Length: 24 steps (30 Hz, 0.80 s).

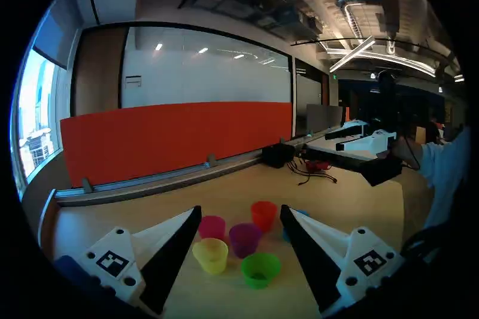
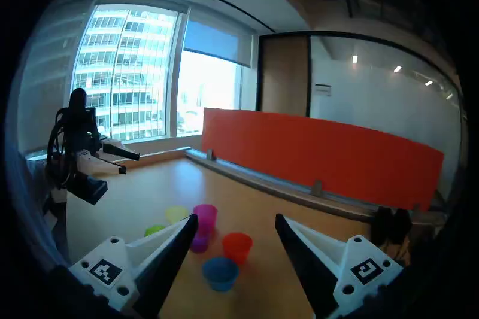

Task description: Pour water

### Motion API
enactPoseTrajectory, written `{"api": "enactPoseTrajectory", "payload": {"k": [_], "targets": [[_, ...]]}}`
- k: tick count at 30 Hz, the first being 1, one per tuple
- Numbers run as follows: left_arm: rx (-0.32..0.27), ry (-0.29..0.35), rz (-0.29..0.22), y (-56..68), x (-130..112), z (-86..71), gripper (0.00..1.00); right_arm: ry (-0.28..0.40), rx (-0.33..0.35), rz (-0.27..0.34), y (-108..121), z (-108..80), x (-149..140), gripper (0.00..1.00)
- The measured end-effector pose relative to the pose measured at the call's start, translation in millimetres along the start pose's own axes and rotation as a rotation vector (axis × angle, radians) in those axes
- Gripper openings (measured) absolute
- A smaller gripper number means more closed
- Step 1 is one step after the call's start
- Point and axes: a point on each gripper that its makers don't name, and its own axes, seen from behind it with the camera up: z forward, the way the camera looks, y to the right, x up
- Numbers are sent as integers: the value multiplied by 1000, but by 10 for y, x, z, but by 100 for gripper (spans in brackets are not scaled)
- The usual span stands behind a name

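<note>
- Blue cup (image 2: 220, 273) is showing whole in the right gripper view. In the left gripper view it is mostly hiding behind one finger.
- Green cup (image 1: 260, 269) is being cut off by a finger in the right gripper view, and the purple cup (image 1: 245, 239) is peeking out from behind the pink cup (image 1: 212, 227) there.
- Cup contents are proving too hard to make out, so I cannot tell where any water is.
- Left gripper (image 1: 239, 208) is hovering over the bench (image 1: 227, 187), jaws standing wide and gripping nothing.
- The cups, including the orange cup (image 1: 263, 215) and yellow cup (image 1: 211, 255), are sitting clustered mid-bench in the gap between its fingers, touching neither.
- Right gripper (image 2: 235, 217) is also standing wide and holding nothing. The blue and orange cups are lying between its fingers.
- A hand (image 1: 407, 151) is holding the right gripper over the bench's far right part, its sleeve (image 1: 443, 175) running off the view.
- An orange divider panel (image 1: 179, 133) is running along the bench's far edge.
</note>
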Motion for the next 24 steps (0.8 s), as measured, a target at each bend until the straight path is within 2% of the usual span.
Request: {"api": "enactPoseTrajectory", "payload": {"k": [12, 24], "targets": [[-21, -49, -13, 70, -387, 46, 98, -73, 20, -22, -29, 62, -324, 100], [-54, -117, 5, 165, -718, 121, 98, -142, 55, -28, -96, 157, -630, 100]]}}
